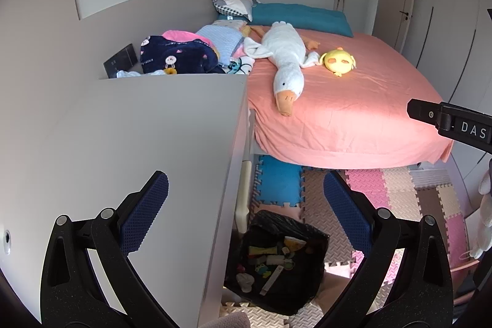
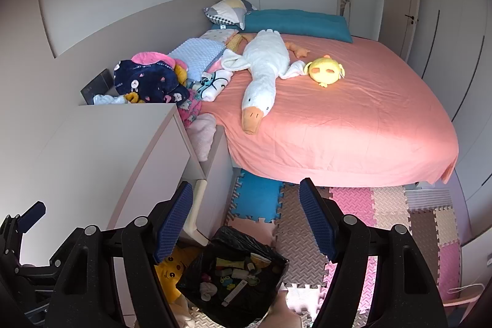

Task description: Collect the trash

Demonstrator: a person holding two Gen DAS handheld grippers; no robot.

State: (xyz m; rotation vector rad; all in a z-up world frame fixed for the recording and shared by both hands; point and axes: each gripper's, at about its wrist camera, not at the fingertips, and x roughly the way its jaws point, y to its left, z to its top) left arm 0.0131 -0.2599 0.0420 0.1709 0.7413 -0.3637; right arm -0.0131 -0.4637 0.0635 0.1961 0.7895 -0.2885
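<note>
While I hold both tools above the floor, my left gripper (image 1: pixel 246 199) and my right gripper (image 2: pixel 246 205) each stand with their blue pads spread wide and nothing between them. Below sits the black trash bag (image 2: pixel 233 278) — mouth open on the foam mat (image 2: pixel 307 239), beside the white cabinet (image 2: pixel 101 149) — with small scraps and wrappers (image 1: pixel 276 263) lying inside. Beyond it, a white goose plush (image 1: pixel 284 57) lies on the pink bed (image 1: pixel 353 100) near a yellow duck toy (image 1: pixel 338 62).

Open black trash bag (image 1: pixel 278 263) w/ scraps, on floor
</note>
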